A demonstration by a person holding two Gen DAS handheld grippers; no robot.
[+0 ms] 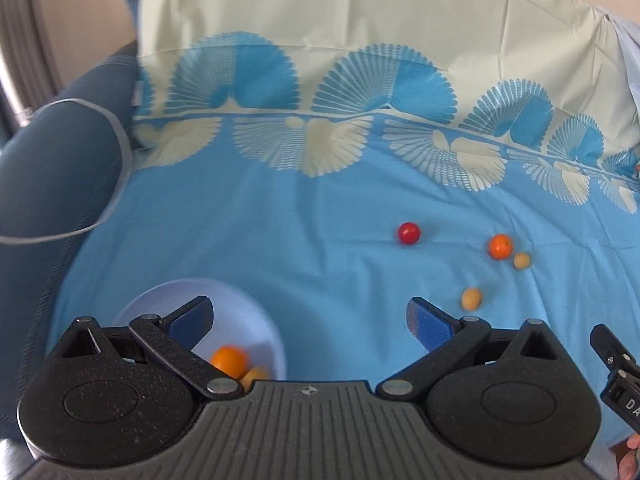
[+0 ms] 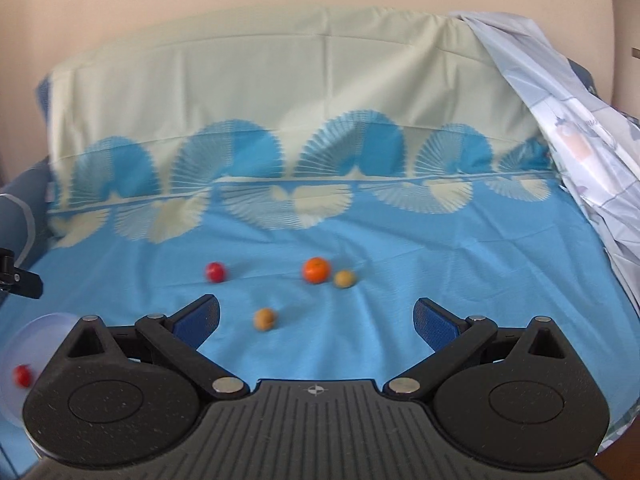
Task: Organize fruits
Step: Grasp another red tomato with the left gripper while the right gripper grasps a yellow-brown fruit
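Left gripper (image 1: 310, 314): fingers spread wide, nothing between them; it hangs over the blue sheet (image 1: 280, 240) with its left finger above the bowl.
Right gripper (image 2: 316, 316): fingers spread wide and empty, aimed at the loose fruit on the sheet.
Bowl (image 1: 256, 320): pale, low at the left in the left wrist view, much of it hidden behind the gripper body; in the right wrist view only a faint rim shows at the far left edge.
Fruit in bowl: an orange fruit (image 1: 229, 361) with a yellowish one (image 1: 253, 378) touching it, both partly covered by the gripper linkage; the right wrist view shows a small red fruit (image 2: 22, 376) inside the rim.
Loose fruit: a red round fruit (image 2: 215, 272) alone to the left; an orange (image 2: 317, 270) just beside a small tan fruit (image 2: 344, 279); another tan fruit (image 2: 265, 319) nearer the gripper, apart from the others.
Orientation: every fruit is roundish, so no long axis reads; the orange's stem dimple seems to face up, though blur makes this unsure.
Hard to make out: motion blur softens all the fruit, so the exact kind of the tan ones cannot be told.
Cut off: the other gripper shows only as a black piece at each view's edge.
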